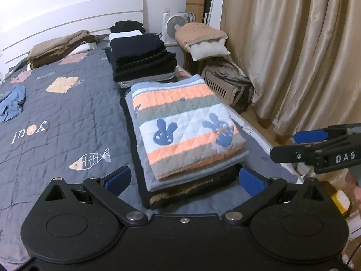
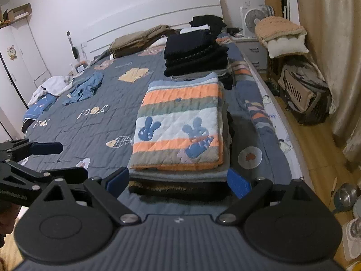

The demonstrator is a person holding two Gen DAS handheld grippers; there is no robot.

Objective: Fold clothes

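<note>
We see a bedroom built around a wide bed (image 2: 94, 122) under a dark grey quilt printed with fish and patches. Behind the bed stands a white slatted headboard (image 2: 158, 20) against a plain white wall (image 2: 90, 2). Right of the bed hang beige curtains (image 1: 293, 45) above a wooden floor (image 2: 315, 140), with a small white fan (image 1: 174, 26) near the headboard corner. Left of the bed stands a white wardrobe (image 2: 15, 54). The light is dim and cool.
</note>
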